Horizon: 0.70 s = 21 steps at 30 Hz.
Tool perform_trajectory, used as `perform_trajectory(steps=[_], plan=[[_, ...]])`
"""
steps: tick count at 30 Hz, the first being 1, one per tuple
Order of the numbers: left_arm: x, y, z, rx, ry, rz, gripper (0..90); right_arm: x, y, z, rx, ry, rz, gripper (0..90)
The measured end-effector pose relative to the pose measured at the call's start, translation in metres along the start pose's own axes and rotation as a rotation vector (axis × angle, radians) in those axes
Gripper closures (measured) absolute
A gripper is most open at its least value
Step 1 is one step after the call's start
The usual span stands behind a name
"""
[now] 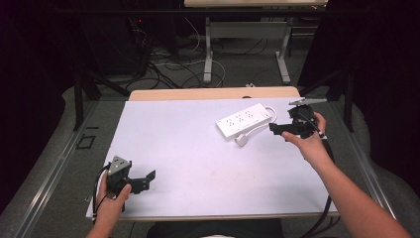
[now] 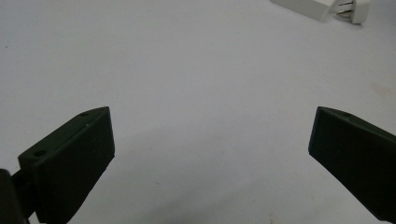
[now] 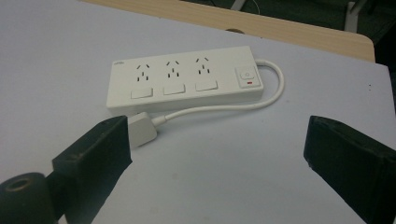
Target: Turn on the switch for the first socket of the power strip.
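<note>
Worktop: white sheet over wood. Power strip at 1 o'clock from centre, its cord looping back to plug lying just beside strip's near edge.

Right tool spread wide, empty, near plug. Likely step: grasp plug; approach low, straddle plug body, avoid cord.

Left tool spread wide, empty, at 7 o'clock, well apart.

Right gripper view shows sockets and switch; left gripper view shows plug prongs.

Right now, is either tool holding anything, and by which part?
Nothing is held. The left tool and right tool are both open; the power strip lies untouched on the table.
</note>
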<state>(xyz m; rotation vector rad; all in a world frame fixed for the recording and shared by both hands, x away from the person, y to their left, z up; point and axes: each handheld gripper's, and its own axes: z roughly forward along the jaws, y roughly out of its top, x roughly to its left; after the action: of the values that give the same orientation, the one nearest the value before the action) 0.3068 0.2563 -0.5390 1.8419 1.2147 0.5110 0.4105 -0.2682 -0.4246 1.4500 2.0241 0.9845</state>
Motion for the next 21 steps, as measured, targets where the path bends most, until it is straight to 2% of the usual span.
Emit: perform_trajectory(steps=[5,8,15,21], plan=[[0.0,0.0,0.0,0.0,-0.001,0.0,0.2,-0.004,0.006,0.004,0.006,-0.007,-0.001,6.8],[0.0,0.0,0.0,0.0,0.0,0.002,0.1,-0.008,0.011,0.007,0.015,-0.028,-0.006,6.8],[0.0,0.0,0.0,0.0,-0.001,-0.001,0.2,-0.018,0.023,0.014,0.032,-0.054,0.025,8.3],[0.0,0.0,0.0,0.001,-0.001,0.002,0.2,-0.019,0.03,0.019,0.043,-0.067,0.034,10.0]])
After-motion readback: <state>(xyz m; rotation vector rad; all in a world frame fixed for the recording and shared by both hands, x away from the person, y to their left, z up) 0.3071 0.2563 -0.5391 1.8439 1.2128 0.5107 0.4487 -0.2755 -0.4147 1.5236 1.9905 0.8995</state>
